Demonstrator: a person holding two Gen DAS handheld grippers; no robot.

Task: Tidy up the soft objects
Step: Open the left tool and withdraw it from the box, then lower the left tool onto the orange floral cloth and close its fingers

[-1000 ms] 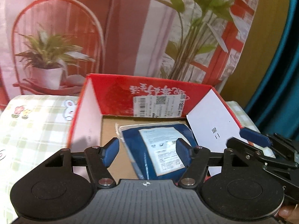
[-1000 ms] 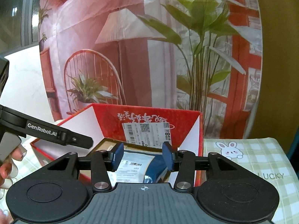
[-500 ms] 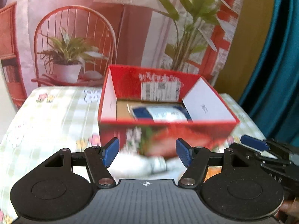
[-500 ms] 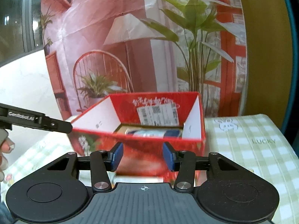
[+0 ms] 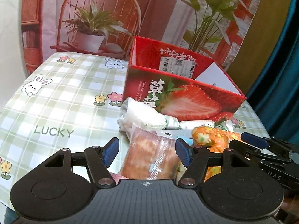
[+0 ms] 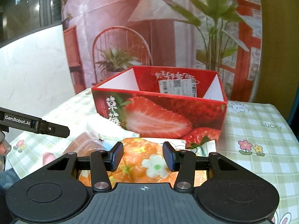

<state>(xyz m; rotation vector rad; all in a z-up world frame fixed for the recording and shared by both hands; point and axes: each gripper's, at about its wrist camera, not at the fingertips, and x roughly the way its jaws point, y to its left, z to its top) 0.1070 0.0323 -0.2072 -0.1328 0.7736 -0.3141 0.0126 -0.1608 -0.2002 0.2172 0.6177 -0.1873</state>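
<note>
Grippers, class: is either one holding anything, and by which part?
Nothing is held. The left gripper is open above the clear-wrapped pack; the right gripper is open above the orange floral bundle.

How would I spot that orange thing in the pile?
Find the big red strawberry box on the checked tablecloth. In front lies a heap of soft packets; the orange floral bundle is the only bright orange one, printed with white flowers.
</note>
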